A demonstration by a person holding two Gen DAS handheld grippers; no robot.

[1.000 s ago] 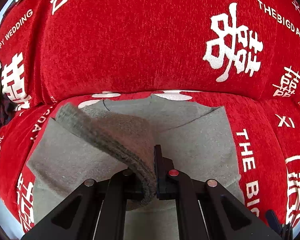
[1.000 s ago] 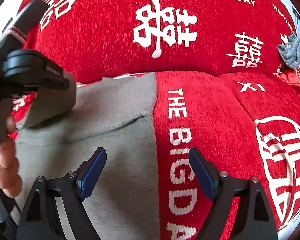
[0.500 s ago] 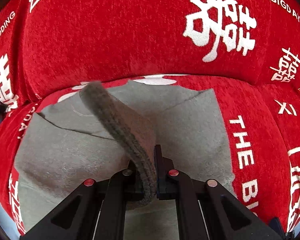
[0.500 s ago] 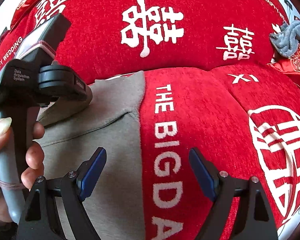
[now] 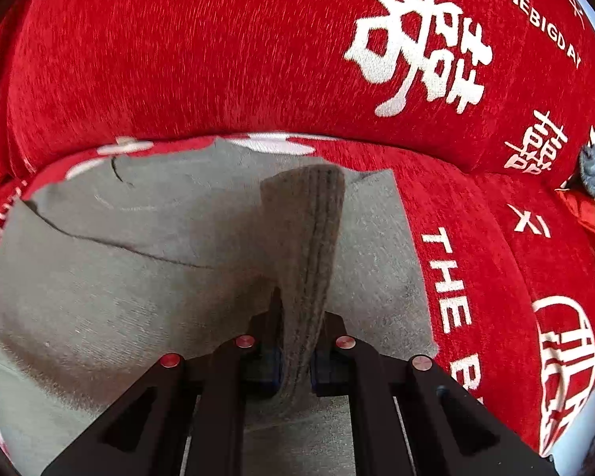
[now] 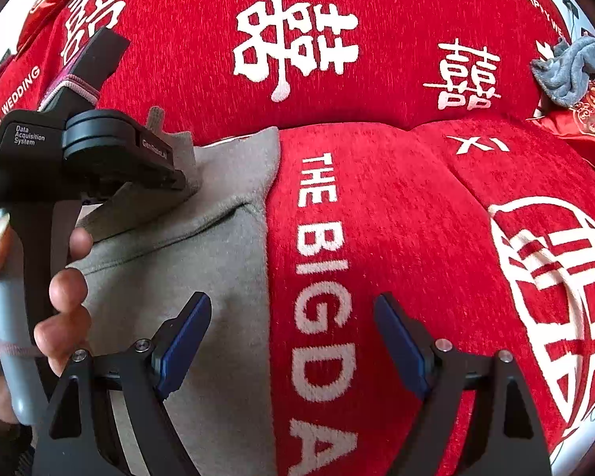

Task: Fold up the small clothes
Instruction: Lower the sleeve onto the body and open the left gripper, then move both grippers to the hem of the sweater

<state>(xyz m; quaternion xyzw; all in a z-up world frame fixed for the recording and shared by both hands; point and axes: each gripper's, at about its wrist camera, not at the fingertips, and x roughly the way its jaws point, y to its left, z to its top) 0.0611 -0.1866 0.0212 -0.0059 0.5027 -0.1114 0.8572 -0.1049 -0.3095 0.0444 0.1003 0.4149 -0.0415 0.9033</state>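
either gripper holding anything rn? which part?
Left gripper is shut on the grey garment's ribbed edge, lifted off the red sofa cover. Right gripper is open, holding nothing.

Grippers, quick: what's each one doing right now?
Left gripper: closed on the grey garment's ribbed edge.
Right gripper: open, holding nothing.

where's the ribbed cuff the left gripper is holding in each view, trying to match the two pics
Left wrist: the ribbed cuff stands up in the centre, pinched in the left gripper above the flat grey garment.
Right wrist: only its tip pokes up at upper left, behind the left gripper's body; the right gripper is open.
Shared landmark: the white "THE BIG DAY" lettering beside the garment's right edge.
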